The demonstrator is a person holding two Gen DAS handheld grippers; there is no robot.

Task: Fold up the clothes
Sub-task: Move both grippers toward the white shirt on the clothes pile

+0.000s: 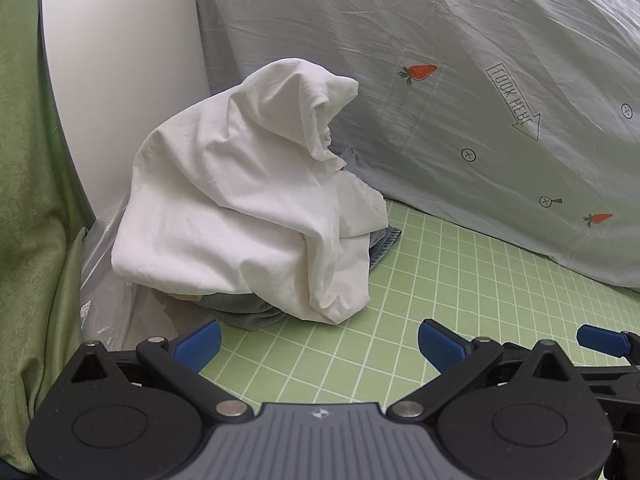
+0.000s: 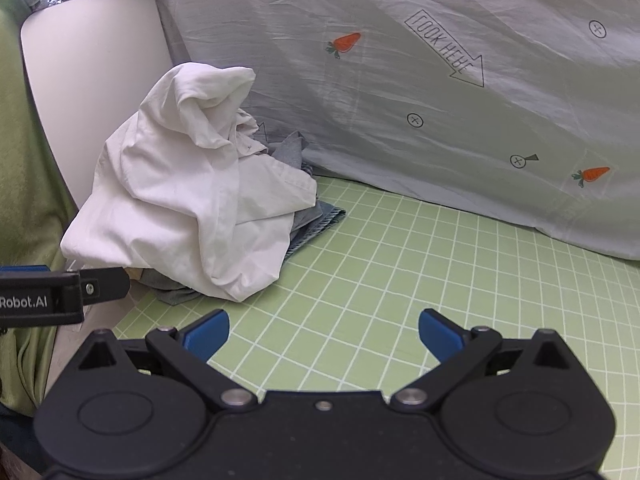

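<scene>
Both jaws stood wide and empty over the green mat (image 1: 440, 272). Ahead, a white shirt (image 1: 240, 184) draped a heap of denim (image 2: 316, 216) against the sheet (image 1: 440, 60). Grabbing low risked snagging the jeans beneath too.

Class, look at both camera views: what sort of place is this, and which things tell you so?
Probably a makeshift home work area set up for folding laundry. A green gridded mat covers the surface, a heap of clothes waits on it, and a carrot-print bedsheet hangs as a backdrop.
</scene>
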